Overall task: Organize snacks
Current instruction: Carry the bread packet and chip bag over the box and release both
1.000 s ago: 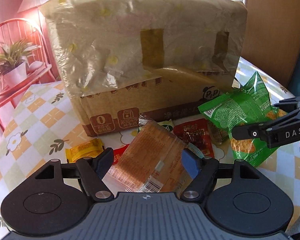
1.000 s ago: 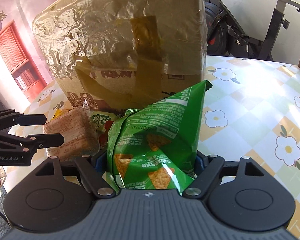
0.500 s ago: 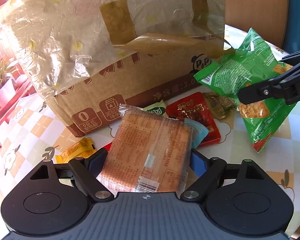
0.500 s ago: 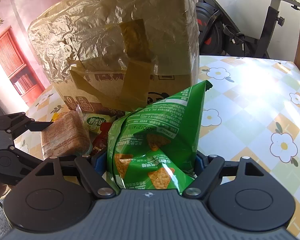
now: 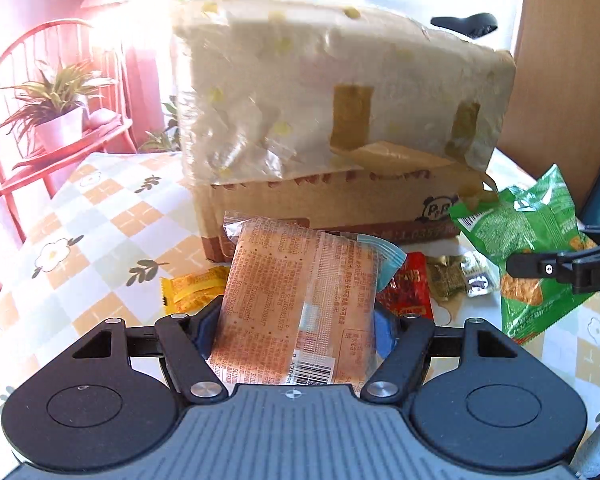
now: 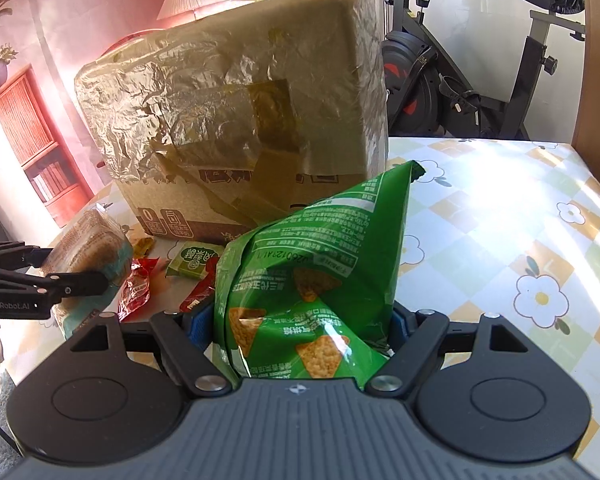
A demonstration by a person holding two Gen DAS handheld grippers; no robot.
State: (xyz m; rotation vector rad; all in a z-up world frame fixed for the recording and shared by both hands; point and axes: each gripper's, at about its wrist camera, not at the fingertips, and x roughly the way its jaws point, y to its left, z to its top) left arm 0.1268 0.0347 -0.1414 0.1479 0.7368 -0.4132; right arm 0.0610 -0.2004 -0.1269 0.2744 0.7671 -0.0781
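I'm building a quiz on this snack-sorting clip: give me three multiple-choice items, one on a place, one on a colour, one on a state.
1. Where is the large cardboard box wrapped in crinkled plastic film?
A. on the floor under the table
B. on the flower-patterned tablecloth, behind the loose snacks
C. held in the tongs

2. What colour is the crisp bag in the right tongs?
A. green
B. blue
C. purple

3. What state are the left tongs in?
A. wide apart with nothing between them
B. out of view
C. gripping the orange-printed clear biscuit packet

Answers:
1 B, the box stands on the tablecloth with small packets in front of it.
2 A, the bag is green with pictured triangular crisps.
3 C, the packet sits between the blue pads, raised off the table; the jaws have just been closing on it.
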